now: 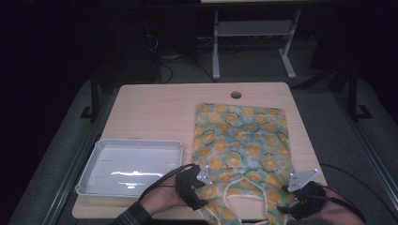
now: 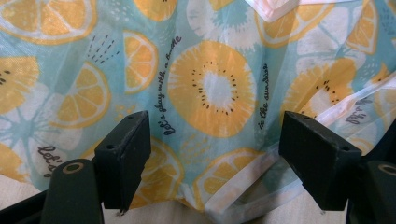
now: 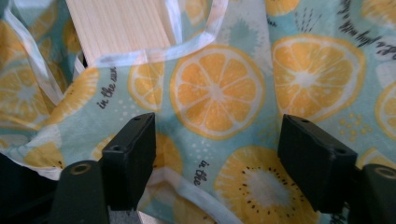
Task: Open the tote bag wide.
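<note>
A light blue cloth printed with orange and kiwi slices (image 1: 241, 140) lies flat on the right half of the wooden table (image 1: 155, 110), its white-trimmed straps toward the near edge. My left gripper (image 1: 199, 190) rests at the cloth's near left corner, and my right gripper (image 1: 287, 200) at its near right corner. In the left gripper view the jaws stand wide apart over the cloth (image 2: 212, 88), the gripper (image 2: 212, 154) open and pressing on nothing. The right gripper (image 3: 215, 154) is likewise open above the cloth (image 3: 217, 91), with bare table wood (image 3: 119, 23) beyond a strap.
An empty white plastic tray (image 1: 131, 145) sits on the table's near left, close beside my left hand. A round cable hole (image 1: 235, 95) lies at the table's far edge. Dark floor and a metal frame (image 1: 253, 28) lie beyond the table.
</note>
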`<state>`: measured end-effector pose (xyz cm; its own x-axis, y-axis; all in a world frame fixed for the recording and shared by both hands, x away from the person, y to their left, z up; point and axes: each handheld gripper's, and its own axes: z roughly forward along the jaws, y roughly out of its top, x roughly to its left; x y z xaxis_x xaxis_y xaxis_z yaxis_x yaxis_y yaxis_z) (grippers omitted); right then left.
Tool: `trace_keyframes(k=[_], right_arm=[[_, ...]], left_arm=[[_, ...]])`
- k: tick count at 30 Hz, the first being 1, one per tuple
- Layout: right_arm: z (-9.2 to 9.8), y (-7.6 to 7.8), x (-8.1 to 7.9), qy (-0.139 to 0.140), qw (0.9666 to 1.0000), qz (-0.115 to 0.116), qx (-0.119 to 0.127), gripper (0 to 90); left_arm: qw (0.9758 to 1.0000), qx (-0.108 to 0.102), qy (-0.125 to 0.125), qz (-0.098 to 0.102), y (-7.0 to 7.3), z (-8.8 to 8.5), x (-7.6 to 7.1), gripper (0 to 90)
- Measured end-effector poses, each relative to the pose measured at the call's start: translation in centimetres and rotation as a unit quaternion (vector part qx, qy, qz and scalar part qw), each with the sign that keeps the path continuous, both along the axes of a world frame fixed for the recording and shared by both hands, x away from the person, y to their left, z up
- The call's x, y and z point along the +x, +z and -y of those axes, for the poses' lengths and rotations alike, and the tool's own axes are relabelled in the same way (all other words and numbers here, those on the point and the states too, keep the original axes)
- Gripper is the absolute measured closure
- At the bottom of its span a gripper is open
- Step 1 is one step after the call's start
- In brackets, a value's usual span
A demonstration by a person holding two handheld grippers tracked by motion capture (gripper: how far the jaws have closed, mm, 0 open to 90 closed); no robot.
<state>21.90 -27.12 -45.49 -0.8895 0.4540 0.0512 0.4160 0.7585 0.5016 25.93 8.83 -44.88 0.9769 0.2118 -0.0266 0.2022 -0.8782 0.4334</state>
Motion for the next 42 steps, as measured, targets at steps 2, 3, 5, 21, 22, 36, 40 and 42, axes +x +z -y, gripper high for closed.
trace_keyframes(k=[2, 3, 5, 21, 22, 36, 40, 42], right_arm=[[0.0, -0.1, -0.1, 0.006, 1.0000, 0.004, 0.000, 25.7], [0.0, -0.2, -0.1, 0.012, 0.9998, 0.012, -0.005, 26.1], [-0.1, -0.2, -0.2, 0.011, 0.9998, 0.015, -0.005, 26.0], [0.3, 0.1, 0.2, 0.000, 0.9997, 0.016, 0.018, 82.6], [0.3, 0.1, 0.2, 0.000, 0.9997, 0.016, 0.018, 82.6], [0.3, 0.1, 0.5, -0.009, 0.9996, -0.001, 0.027, 89.5], [0.3, 0.1, 0.6, -0.009, 0.9996, -0.003, 0.027, 89.6], [0.3, 0.2, 0.5, -0.010, 0.9996, -0.004, 0.027, 89.6]], left_arm=[[1.0000, 0.005, -0.002, 0.005, 0.0, 0.1, -0.1, 24.0], [1.0000, 0.005, 0.000, 0.005, 0.0, 0.1, -0.1, 24.2], [1.0000, 0.006, 0.003, 0.004, 0.0, 0.1, -0.1, 24.7], [1.0000, 0.003, 0.006, -0.004, 0.6, -0.1, 0.9, 84.5], [1.0000, 0.003, 0.006, -0.006, 0.6, -0.1, 0.9, 84.5], [0.9995, -0.009, 0.007, -0.028, 0.5, -0.5, 1.6, 89.4], [0.9993, -0.016, 0.008, -0.032, 0.6, -0.6, 1.7, 89.4], [0.9992, -0.020, 0.008, -0.034, 1.0, -0.7, 1.6, 89.5]])
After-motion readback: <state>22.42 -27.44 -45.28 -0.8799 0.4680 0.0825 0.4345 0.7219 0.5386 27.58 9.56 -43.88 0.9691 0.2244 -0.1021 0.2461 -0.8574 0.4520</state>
